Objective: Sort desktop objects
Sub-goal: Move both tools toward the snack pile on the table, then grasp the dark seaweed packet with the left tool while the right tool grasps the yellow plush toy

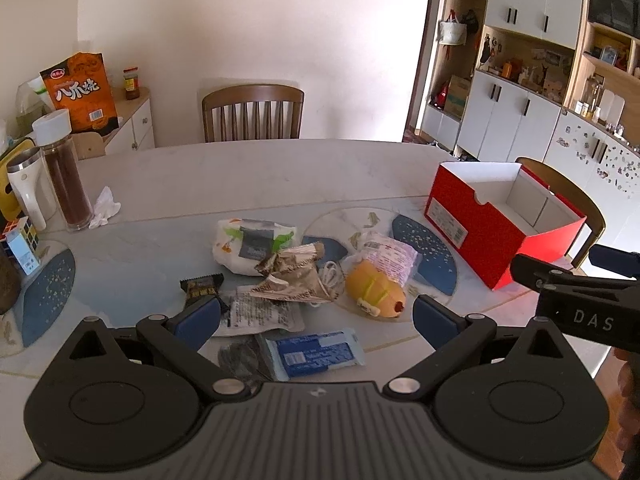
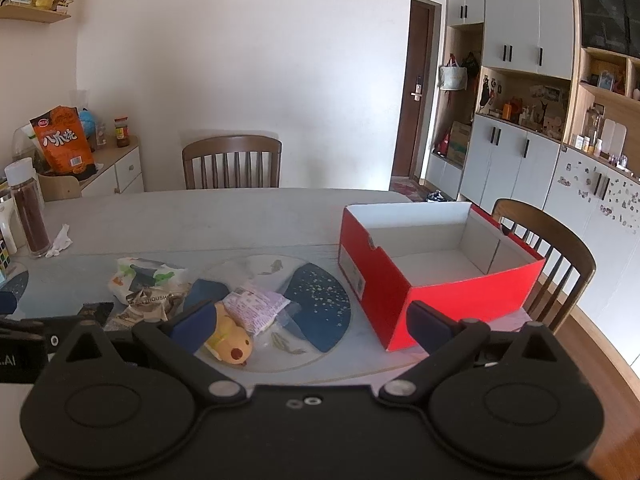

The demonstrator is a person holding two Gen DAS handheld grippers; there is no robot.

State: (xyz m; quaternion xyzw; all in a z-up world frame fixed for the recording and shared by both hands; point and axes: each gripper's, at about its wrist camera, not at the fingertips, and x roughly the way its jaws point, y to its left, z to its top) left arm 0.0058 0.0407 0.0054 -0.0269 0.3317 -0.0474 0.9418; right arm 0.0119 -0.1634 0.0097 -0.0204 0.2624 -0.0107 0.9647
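A heap of small items lies mid-table: a white wipes pack (image 1: 250, 246), crumpled brown wrappers (image 1: 292, 276), a black snack bar (image 1: 200, 289), a clear printed sachet (image 1: 260, 314), a blue packet (image 1: 314, 352), a yellow plush toy (image 1: 374, 289) and a pink-printed pouch (image 1: 390, 256). An open, empty red box (image 1: 496, 226) stands to the right. My left gripper (image 1: 316, 318) is open above the heap's near side. My right gripper (image 2: 310, 322) is open, with the plush toy (image 2: 232, 342) by its left finger and the red box (image 2: 400, 280) ahead on the right.
At the table's left stand a brown-filled bottle (image 1: 66, 178), a white mug (image 1: 26, 190), a crumpled tissue (image 1: 105, 207) and a Rubik's cube (image 1: 20, 240). Wooden chairs stand behind the table (image 1: 252, 112) and at its right (image 2: 556, 256). Cabinets line the right wall.
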